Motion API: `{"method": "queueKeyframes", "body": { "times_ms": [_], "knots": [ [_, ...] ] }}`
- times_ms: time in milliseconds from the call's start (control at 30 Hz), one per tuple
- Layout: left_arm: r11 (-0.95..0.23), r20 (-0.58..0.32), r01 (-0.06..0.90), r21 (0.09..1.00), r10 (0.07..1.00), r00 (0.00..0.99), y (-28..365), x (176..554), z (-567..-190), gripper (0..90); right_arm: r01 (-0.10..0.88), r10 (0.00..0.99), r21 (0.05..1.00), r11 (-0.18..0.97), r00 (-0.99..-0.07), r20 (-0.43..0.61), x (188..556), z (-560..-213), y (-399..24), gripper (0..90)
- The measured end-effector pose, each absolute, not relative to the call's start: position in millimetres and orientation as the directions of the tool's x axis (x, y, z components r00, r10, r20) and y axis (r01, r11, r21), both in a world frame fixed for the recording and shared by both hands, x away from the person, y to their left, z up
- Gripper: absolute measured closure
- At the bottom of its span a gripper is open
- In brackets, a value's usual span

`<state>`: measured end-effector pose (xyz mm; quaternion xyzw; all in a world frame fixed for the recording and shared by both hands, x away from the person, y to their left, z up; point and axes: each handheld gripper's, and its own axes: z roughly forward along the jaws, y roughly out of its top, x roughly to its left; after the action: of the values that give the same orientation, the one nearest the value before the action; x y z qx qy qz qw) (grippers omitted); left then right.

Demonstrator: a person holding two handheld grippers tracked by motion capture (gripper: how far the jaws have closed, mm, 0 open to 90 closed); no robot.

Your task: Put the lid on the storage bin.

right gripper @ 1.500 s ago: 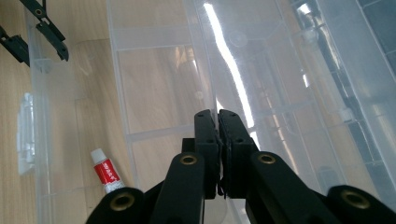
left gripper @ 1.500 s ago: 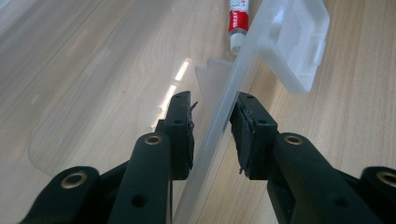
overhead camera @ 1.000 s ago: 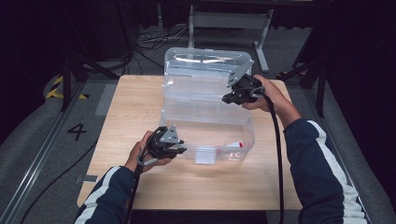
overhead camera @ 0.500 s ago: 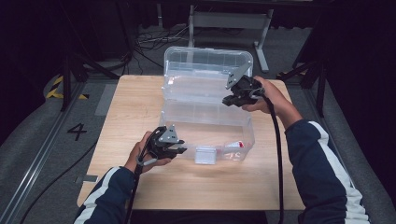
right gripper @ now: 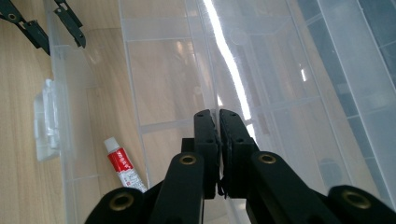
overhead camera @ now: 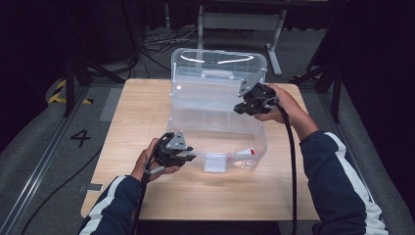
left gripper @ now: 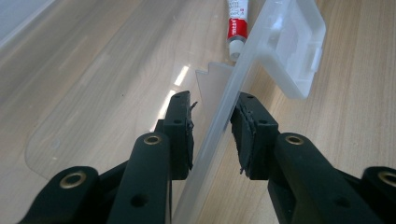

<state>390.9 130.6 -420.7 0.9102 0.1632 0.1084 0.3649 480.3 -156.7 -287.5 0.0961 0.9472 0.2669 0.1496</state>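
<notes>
A clear plastic box (overhead camera: 218, 125) sat near the middle of the wooden tabletop (overhead camera: 132, 117), its long axis running side to side across it, its lid (overhead camera: 219, 66) standing up at the far side. The left gripper (overhead camera: 182, 155) straddled the box's near wall, its fingers (left gripper: 180, 133) apart on either side without pressing. The right gripper (overhead camera: 245, 104) was clenched on a thin divider inside. A red-and-white tube (right gripper: 122, 165) lay in the box beside the front latch (left gripper: 299, 51).
</notes>
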Motion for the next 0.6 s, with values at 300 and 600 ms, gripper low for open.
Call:
{"method": "queueKeyframes", "body": {
  "times_ms": [300, 600],
  "knots": [
    [-0.647, 0.056, 0.24, 0.724, 0.402, 0.914, 131.4, 389.9, -422.2, 67.6, 0.1, 0.261, 0.544, 0.833, -0.938, -0.228, 470.9, -290.1, -159.0, 87.2],
    [-0.629, 0.04, 0.259, 0.733, 0.42, 0.907, 130.8, 389.7, -422.6, 66.4, 0.092, 0.248, 0.527, 0.845, -0.94, -0.235, 464.6, -291.0, -157.7, 87.2]
  ]
}}
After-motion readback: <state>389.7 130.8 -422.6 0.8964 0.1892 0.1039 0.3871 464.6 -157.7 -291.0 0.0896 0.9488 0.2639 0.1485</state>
